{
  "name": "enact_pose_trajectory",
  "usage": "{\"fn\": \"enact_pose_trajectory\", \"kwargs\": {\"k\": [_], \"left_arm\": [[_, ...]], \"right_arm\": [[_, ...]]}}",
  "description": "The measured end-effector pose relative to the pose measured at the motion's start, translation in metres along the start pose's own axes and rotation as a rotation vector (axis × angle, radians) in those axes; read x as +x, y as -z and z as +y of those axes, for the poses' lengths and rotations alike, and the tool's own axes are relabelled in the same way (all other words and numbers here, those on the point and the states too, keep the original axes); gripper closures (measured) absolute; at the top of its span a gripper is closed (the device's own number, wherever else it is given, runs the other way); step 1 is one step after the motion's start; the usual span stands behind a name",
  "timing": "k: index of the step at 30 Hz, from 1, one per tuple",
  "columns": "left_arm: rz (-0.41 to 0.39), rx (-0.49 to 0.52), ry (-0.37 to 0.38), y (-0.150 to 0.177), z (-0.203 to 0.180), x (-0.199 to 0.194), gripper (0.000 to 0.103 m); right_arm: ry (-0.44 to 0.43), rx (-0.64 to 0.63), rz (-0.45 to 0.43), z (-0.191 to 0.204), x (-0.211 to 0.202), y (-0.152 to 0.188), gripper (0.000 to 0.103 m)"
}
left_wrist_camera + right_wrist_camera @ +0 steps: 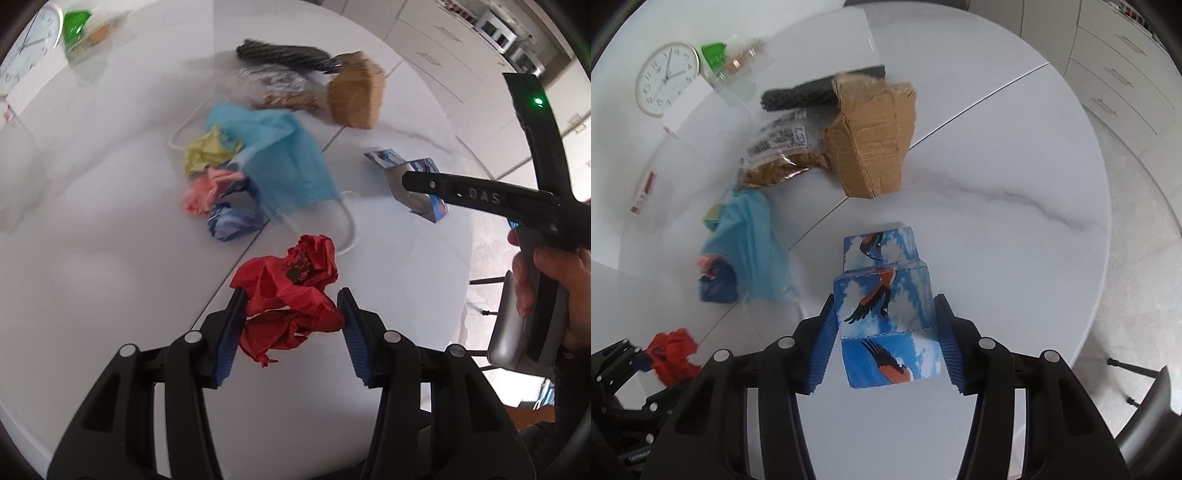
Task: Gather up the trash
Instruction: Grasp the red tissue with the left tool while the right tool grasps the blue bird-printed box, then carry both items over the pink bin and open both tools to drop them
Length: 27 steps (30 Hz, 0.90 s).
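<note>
My left gripper is shut on a crumpled red paper held over the white table; the paper also shows in the right wrist view. My right gripper is shut on a blue carton with a bird print; the carton shows in the left wrist view too. A blue face mask, yellow paper, pink paper and a blue wrapper lie together. A torn cardboard piece, a plastic snack bag and a dark mesh item lie behind.
A white wall clock lies at the table's far left, beside a clear bag with a green item. A small red-and-white pack lies at the left. White drawers stand beyond the table's right edge.
</note>
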<state>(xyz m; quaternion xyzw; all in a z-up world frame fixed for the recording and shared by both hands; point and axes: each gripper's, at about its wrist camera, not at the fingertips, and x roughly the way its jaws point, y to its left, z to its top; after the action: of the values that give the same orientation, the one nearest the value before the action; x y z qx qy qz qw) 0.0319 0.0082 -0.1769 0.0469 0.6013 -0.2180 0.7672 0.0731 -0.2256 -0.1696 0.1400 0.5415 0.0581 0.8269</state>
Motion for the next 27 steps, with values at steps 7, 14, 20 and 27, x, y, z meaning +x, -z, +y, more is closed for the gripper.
{"fn": "enact_pose_trajectory", "kwargs": {"k": [7, 14, 20, 27], "left_arm": [[-0.033, 0.096, 0.017, -0.002, -0.038, -0.010, 0.054], [-0.046, 0.197, 0.040, 0.000, -0.078, -0.009, 0.054], [-0.051, 0.312, 0.059, 0.002, -0.119, -0.010, 0.054], [-0.025, 0.469, 0.112, 0.006, -0.181, 0.001, 0.054]], "right_arm": [[-0.019, 0.060, -0.059, -0.021, -0.052, 0.043, 0.051], [-0.006, 0.105, -0.079, -0.029, -0.072, 0.077, 0.051], [0.022, 0.175, -0.093, -0.056, -0.090, 0.114, 0.051], [0.106, 0.368, -0.052, -0.123, -0.086, 0.180, 0.051]]}}
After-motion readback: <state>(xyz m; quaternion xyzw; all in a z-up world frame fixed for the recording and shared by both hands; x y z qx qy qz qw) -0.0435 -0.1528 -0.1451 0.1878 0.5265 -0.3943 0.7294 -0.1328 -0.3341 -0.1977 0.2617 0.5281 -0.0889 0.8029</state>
